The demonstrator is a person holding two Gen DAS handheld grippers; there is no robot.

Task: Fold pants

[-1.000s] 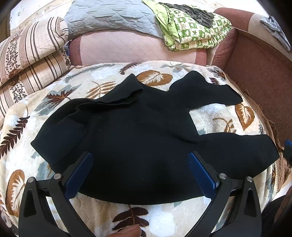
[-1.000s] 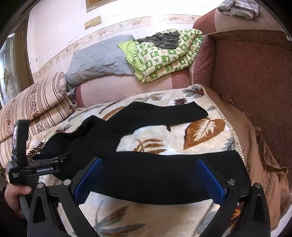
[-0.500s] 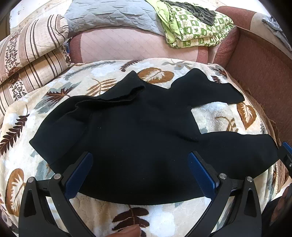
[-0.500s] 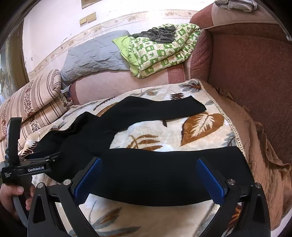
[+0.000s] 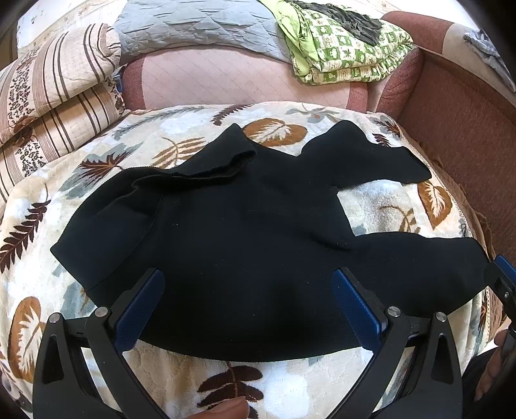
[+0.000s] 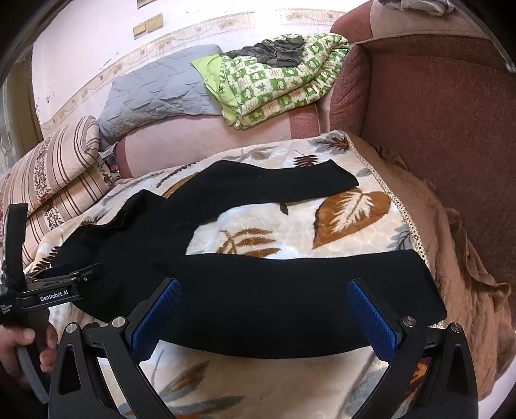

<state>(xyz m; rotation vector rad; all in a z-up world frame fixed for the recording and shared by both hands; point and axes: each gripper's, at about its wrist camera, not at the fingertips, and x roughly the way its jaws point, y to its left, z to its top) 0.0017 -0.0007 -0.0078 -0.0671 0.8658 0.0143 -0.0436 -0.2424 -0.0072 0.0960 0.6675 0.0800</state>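
Pants [image 5: 245, 245] of black knit lie spread on the leaf-print blanket [image 5: 290, 383], unfolded, with nothing gripped yet. The left hand-held gripper [image 5: 248, 309] hangs with its blue fingers wide apart over the seat and waist end, the cloth's near edge lying just ahead between them; it holds nothing. The right hand-held gripper [image 6: 264, 316] is likewise spread and empty, poised over the nearer leg [image 6: 306, 290], whose near edge runs across between its fingers.

Outward from there, the long axis of the garment runs crosswise to both grippers: waistband [image 5: 206, 167] off to the left, legs reaching right. The nearer leg ends in a cuff [image 6: 425, 290] close to the blanket's trimmed right edge. The far leg [image 6: 274, 183] splays away toward the back of the sofa, well apart from the near one, with bare blanket between them.

That split is what the next move likely turns on. The right hand-held gripper is the closer one to the near leg and its cuff, the left to the waist, so a pinch along the near edge by both, carried forward onto the far leg, looks the natural first fold.

Behind lie a striped cushion [image 5: 54, 106], a grey quilt [image 5: 193, 25] and a folded green blanket [image 5: 345, 54].
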